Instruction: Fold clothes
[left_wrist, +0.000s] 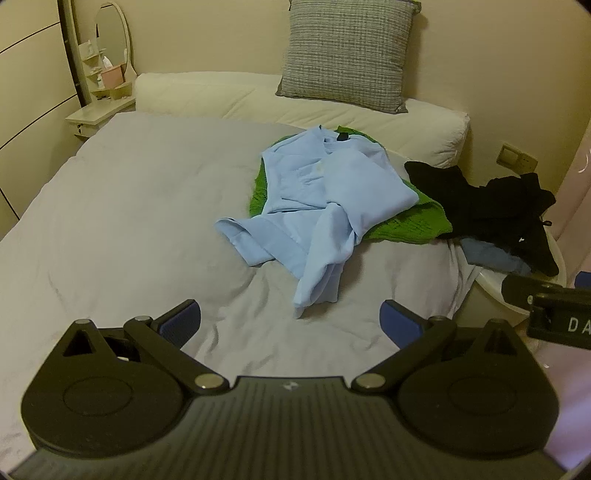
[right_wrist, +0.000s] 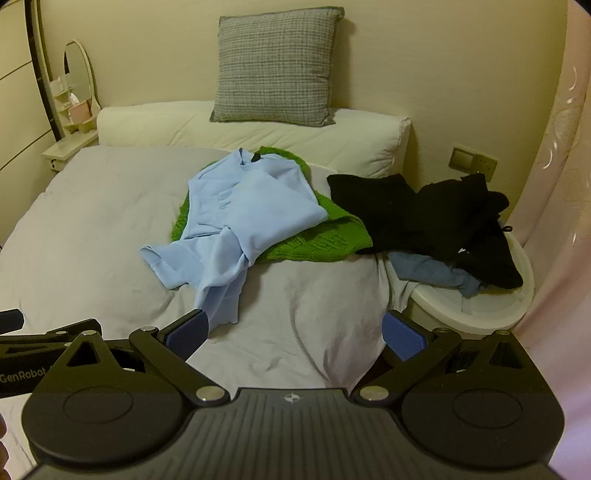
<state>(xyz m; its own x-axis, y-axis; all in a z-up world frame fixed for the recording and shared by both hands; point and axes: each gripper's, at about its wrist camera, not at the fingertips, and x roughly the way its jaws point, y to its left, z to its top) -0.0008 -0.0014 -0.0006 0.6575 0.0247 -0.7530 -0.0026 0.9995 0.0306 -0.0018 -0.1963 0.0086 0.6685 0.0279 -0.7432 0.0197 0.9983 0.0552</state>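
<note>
At the far left, a cream dressing table with an oval mirror is seen against the wall, beside a bed covered with a pale grey rumpled sheet. A long white bolster pillow is laid across the far end of the bed, and a grey checked square cushion is propped upright on it against the wall.

The left gripper is held above the near part of the bed, its blue-padded jaws spread wide with nothing between them. Just beyond it, near the middle of the bed, a crumpled light blue shirt is spread, one sleeve trailing toward the near edge. Under the shirt a bright green knitted garment is partly covered, its edges showing at the far side and to the right.

The right gripper is likewise held wide and empty; the shirt's trailing sleeve end is seen just behind its left pad.

To the right, a black garment is draped from the bed's edge over a round white laundry basket, with a dull blue cloth lying beneath it. A pink curtain is hung at the far right.
</note>
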